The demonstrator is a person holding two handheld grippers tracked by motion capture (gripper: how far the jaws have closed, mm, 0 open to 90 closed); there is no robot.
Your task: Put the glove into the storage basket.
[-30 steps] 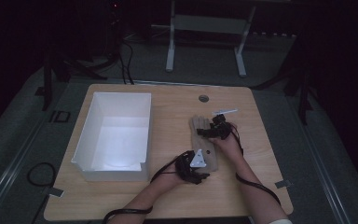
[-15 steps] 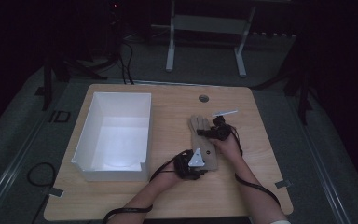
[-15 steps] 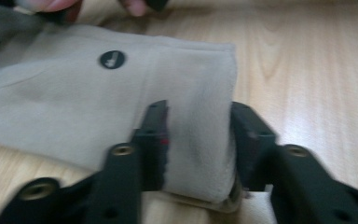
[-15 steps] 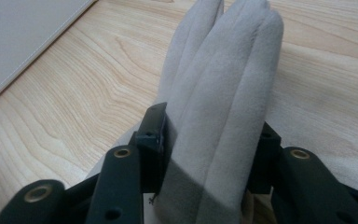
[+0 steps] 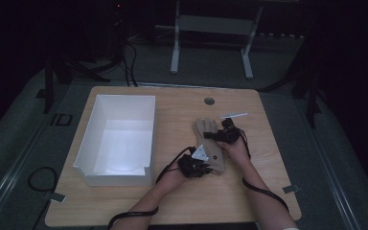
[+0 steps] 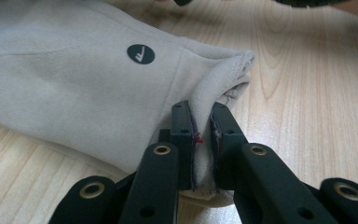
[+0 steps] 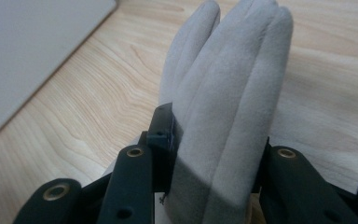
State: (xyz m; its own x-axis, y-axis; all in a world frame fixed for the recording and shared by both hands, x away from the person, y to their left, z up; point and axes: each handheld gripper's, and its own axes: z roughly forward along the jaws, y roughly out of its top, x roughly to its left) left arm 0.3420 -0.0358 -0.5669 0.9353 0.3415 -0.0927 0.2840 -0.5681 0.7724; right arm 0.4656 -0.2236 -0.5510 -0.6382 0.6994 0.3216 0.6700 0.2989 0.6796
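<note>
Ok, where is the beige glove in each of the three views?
High view: glove right of centre, beside the white box.
Left gripper view: upper left, cuff edge pinched in the jaws.
Right gripper view: centre, fingers up between the jaws.
Shared landmark: the wooden table.

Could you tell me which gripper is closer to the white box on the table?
Left. The left gripper, clamped on the glove's cuff, sits just off the white box's near right corner. The right gripper grips the glove's fingers farther to the right.
</note>
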